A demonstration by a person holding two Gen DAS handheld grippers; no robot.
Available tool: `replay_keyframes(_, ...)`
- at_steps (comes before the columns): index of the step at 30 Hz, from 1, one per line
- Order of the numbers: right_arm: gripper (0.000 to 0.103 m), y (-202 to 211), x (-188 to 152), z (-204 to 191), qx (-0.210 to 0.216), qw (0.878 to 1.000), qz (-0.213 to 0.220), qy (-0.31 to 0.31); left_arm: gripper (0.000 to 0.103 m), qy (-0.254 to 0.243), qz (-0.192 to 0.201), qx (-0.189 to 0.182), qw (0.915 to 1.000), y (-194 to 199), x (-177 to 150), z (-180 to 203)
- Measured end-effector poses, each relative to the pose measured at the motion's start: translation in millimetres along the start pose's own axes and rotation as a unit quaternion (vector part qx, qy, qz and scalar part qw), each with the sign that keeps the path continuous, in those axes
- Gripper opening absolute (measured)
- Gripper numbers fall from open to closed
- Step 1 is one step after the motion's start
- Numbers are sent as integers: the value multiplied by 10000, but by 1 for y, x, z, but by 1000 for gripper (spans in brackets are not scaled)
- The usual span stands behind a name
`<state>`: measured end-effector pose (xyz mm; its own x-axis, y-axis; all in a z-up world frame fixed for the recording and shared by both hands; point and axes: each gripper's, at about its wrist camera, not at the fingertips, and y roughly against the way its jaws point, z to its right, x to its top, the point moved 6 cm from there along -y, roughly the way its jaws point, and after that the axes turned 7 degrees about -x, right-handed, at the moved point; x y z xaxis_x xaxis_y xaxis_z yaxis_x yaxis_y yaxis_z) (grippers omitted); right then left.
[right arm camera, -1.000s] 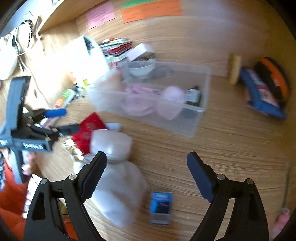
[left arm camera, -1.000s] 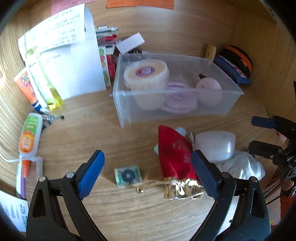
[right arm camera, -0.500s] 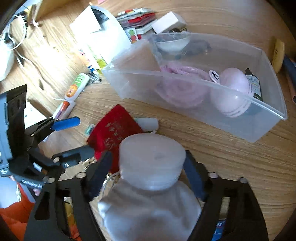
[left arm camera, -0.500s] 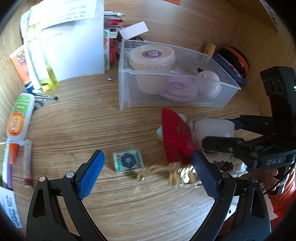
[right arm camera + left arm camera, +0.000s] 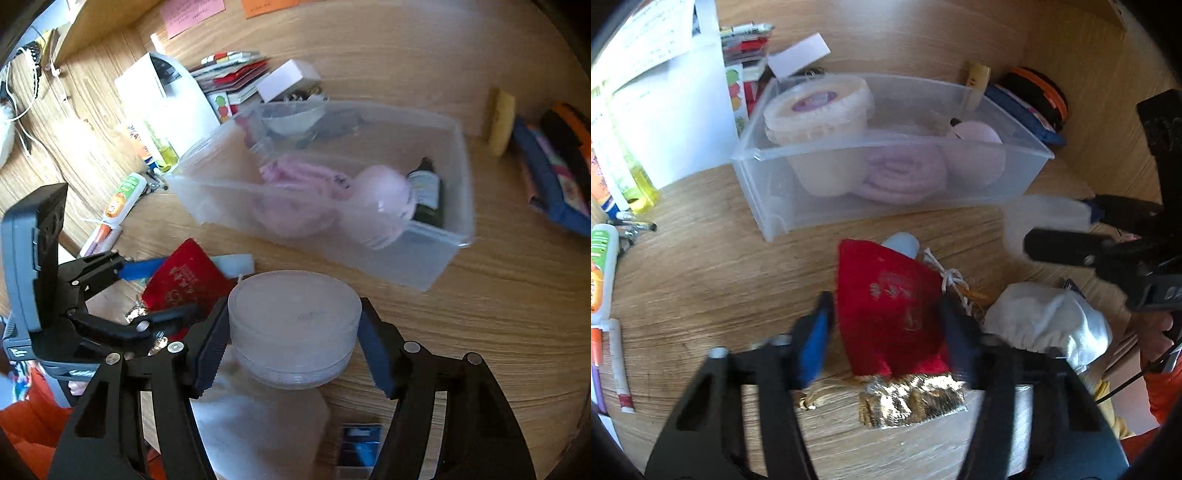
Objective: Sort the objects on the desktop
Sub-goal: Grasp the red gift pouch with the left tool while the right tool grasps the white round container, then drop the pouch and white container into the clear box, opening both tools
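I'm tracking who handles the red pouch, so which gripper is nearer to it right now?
Left. The left gripper straddles the red pouch, its jaws closing on it; the right gripper is beside it, clamped on a round frosted container.

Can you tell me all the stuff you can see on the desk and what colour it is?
Storage bin: one, clear, desk middle.
Tub: one, cream, in bin.
Pink roll: one, in bin.
Pink ball: one, in bin.
Dark bottle: one, in bin.
Red pouch: one, gold trim, in front of the bin.
Round container: one, frosted white.
White cloth bag: one, beside the pouch.
Left gripper: jaws closing around the pouch.
Right gripper: jaws gripping the round container.
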<state>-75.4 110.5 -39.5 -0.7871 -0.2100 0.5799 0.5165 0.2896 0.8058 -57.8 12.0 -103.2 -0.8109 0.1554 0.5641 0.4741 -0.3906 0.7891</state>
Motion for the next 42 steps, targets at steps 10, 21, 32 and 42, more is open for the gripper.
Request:
replay_keyframes(10, 63, 9, 6, -1, 6, 9997, 225, 42, 22, -7, 408, 6, 9992, 34, 6, 4)
replay_keyframes(21, 63, 35, 28, 11, -51, 9977, 667, -89, 22, -25, 1221, 68, 9925, 78, 53, 4)
replay_keyframes(32, 63, 51, 49, 45, -321, 9938, 1009, -340, 22, -230, 1584, 27, 9871, 83, 103, 7)
replay_keyframes(42, 63, 28, 76, 59, -292, 9948, 927, -313, 22, -331, 1276, 165, 9911, 47, 147, 7)
